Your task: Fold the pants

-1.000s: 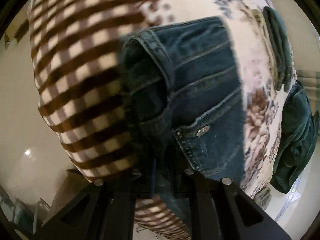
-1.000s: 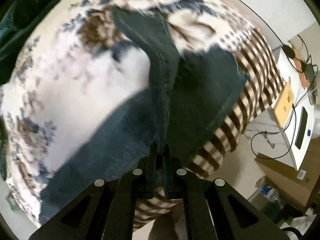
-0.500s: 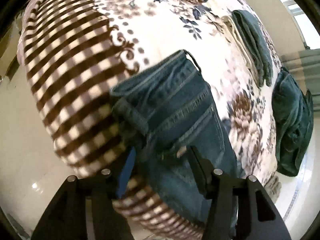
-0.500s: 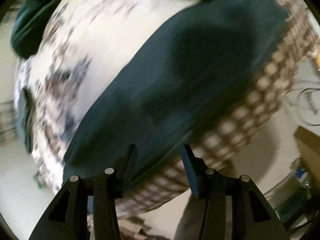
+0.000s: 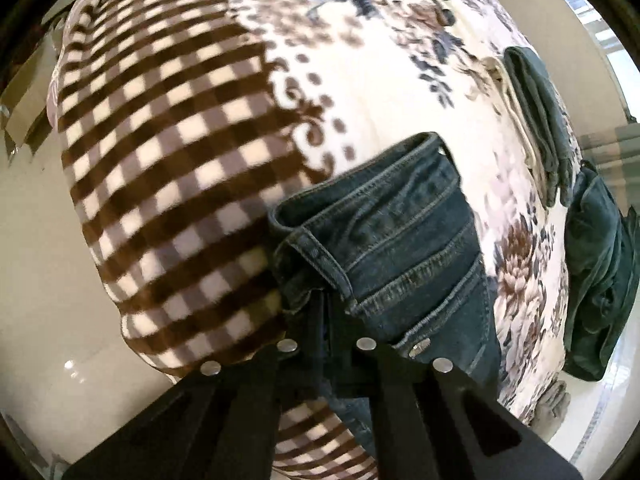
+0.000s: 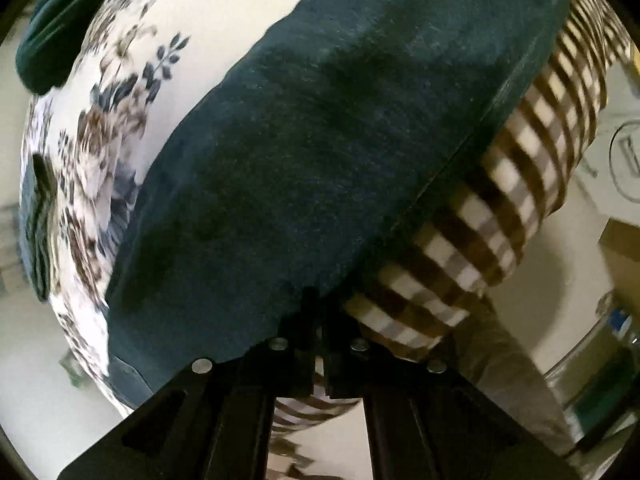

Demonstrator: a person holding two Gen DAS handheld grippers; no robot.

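Left wrist cam: jeans (image 5: 404, 248) lie on the bed blanket (image 5: 168, 152), waistband end near the checked border along the bed's near edge, rest running off toward the floral part. Left gripper (image 5: 329, 320) is clenched on the jeans at the waistband/pocket corner, fingers nearly together w/ denim pinched between. Stitching, belt loop and a metal rivet (image 5: 421, 347) show only in this view. Also only here: a folded dark green garment (image 5: 540, 120) by the bed's far right edge, and a bigger dark green bundle (image 5: 600, 280) hanging at the right side, just beside it.

Right wrist cam: plain denim, no seams or hardware, a broad flat panel of the jeans (image 6: 320, 160) across the blanket (image 6: 500, 200), its edge lying along the checked border. Right gripper (image 6: 320, 320) is closed tight at that denim edge near the bed's near edge; fabric meets the fingers, so it looks like it's gripping the jeans. Only this cam shows room stuff at right: cardboard box (image 6: 620, 240), clear container (image 6: 600, 340).

Writing: no readable label in either view; a round outlined mark at right of the right cam is too blurred to read.
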